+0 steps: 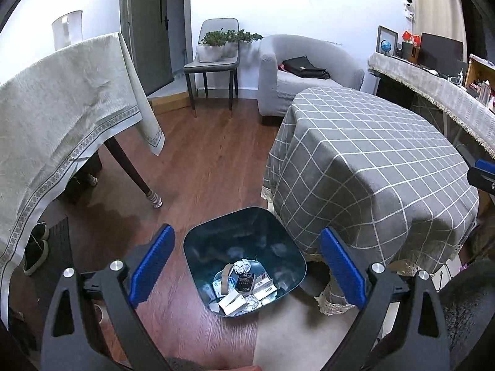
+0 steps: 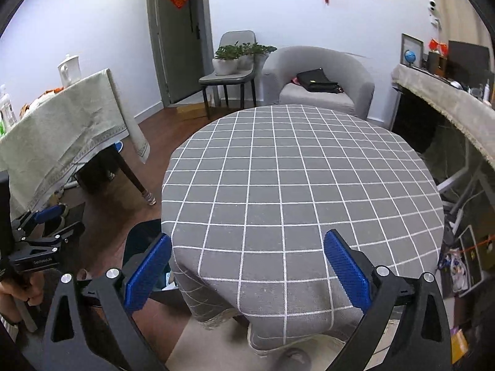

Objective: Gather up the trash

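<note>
Wood-floored living room, with a worktop under a grey checked cloth that looks bare. Beside the worktop, on the floor, stands a dark bin holding the trash: crumpled paper and small cartons, their print too small to read. Left hand-held gripper hovers above the bin, jaws wide apart, holding nothing. Right hand-held gripper hangs over the worktop, likewise wide and empty. Collecting seems about finished; next calls for checking for leftovers.
</note>
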A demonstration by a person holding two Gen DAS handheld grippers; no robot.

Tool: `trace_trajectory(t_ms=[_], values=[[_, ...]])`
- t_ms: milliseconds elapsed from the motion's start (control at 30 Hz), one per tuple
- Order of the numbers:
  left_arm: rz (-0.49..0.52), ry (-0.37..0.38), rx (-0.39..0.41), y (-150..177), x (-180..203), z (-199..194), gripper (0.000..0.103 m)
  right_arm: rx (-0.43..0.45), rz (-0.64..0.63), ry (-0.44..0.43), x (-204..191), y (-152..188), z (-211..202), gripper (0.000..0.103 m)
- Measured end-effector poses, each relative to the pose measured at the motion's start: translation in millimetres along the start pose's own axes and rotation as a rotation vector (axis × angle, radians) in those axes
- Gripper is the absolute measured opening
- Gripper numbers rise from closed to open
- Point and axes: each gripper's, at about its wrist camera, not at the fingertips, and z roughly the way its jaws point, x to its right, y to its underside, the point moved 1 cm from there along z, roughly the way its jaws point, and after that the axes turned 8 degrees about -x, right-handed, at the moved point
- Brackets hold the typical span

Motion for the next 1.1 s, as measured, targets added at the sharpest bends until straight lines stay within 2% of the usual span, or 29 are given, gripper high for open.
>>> trace_trajectory(t_ms=[267, 567, 1100], values=[[0.007, 0.006, -0.005, 2, 1, 3, 0.097, 0.055, -0.027, -0.004, -6, 4, -8, 0.100], [0.009, 0.007, 0.003, 5, 6, 5, 0.097, 0.021, -0.068, -0.001, -14, 5, -2, 0.100], [0.010, 0.011, 0.009, 6, 8, 4, 0.098, 0.027, -0.054, -0.012, -11, 5, -4, 0.100]])
